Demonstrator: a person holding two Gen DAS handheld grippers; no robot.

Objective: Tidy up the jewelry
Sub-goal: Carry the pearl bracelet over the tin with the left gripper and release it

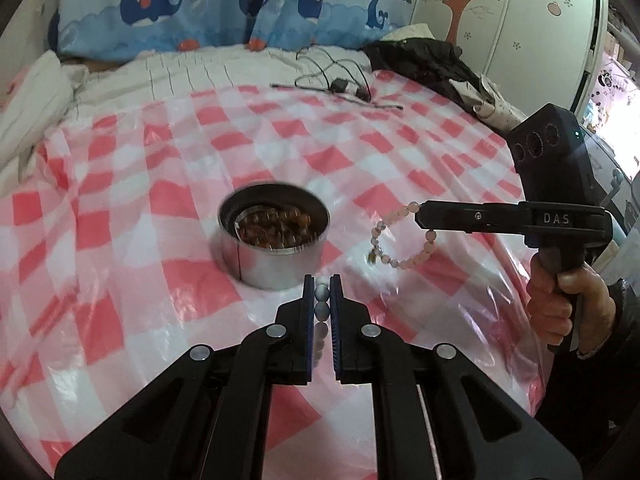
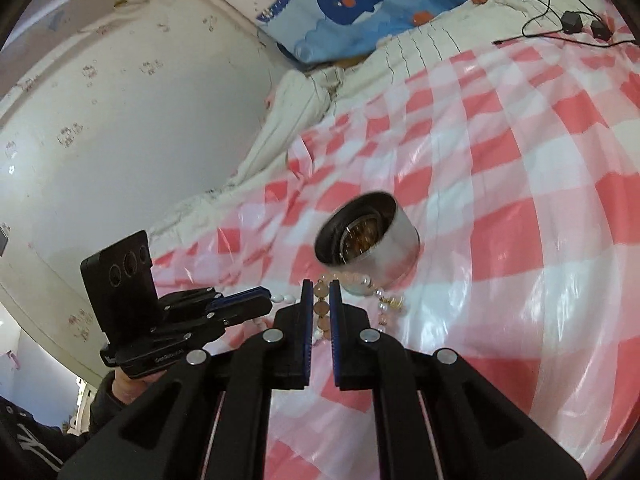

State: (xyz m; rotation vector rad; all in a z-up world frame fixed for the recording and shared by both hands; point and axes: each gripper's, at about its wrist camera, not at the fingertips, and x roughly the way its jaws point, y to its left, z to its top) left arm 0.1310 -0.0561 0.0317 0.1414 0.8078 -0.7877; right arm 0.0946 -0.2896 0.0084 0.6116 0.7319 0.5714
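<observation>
A round metal tin [image 1: 274,240] holding brown beaded jewelry stands on the red-and-white checked cloth [image 1: 160,160]; it also shows in the right wrist view [image 2: 368,240]. My left gripper [image 1: 322,284] is shut on a string of white pearl beads [image 1: 322,304], just in front of the tin. My right gripper [image 2: 321,288] is shut on a pink bead bracelet [image 2: 322,308], which hangs in a loop [image 1: 400,256] right of the tin. The left gripper [image 2: 260,300] shows in the right wrist view, holding pearls [image 2: 282,298]. The right gripper [image 1: 418,210] shows in the left wrist view.
Black cables and small adapters [image 1: 344,86] lie at the far end of the bed. Whale-print bedding [image 1: 200,8] and a dark garment [image 1: 420,56] sit behind. A white wall [image 2: 100,120] is at the left.
</observation>
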